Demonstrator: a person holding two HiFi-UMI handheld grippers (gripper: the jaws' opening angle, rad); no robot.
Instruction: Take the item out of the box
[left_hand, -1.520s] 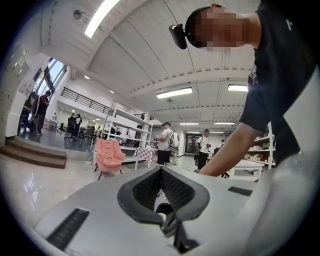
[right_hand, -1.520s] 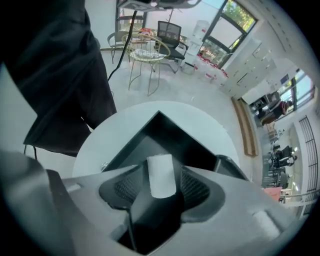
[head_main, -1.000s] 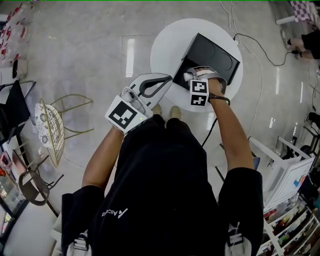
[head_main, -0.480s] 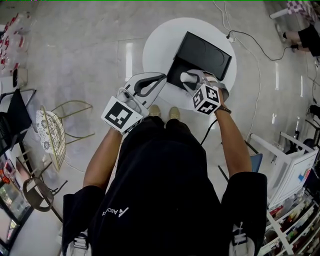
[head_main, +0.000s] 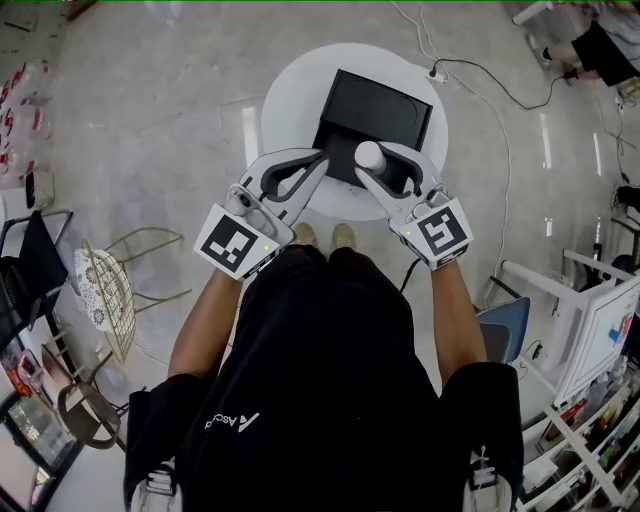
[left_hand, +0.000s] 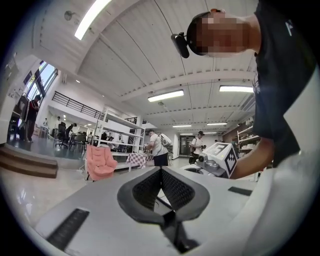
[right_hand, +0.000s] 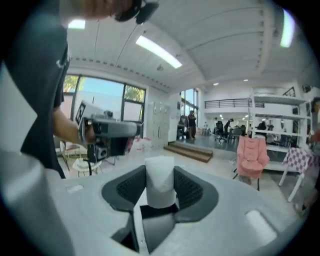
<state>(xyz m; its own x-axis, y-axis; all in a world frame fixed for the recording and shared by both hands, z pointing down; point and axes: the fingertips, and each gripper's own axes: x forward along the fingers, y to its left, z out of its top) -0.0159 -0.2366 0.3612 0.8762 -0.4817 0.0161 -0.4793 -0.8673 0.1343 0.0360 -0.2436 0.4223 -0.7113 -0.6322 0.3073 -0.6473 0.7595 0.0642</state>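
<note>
Above the near edge of the black box (head_main: 385, 100), gripping the white cylinder (head_main: 369, 155) in the jaws of the right gripper (right_hand: 160, 186), seemingly finishing the lift-out; holding the left gripper (head_main: 319, 159) closed, empty, beside the box. Next, probably carrying it clear.

Head camera looks steeply down on the table (head_main: 285, 110). Gripper cameras ride close behind their jaws, tipped up at the ceiling (left_hand: 150, 65); left gripper (head_main: 318, 160) and right gripper (head_main: 375, 160) each film the other.
</note>
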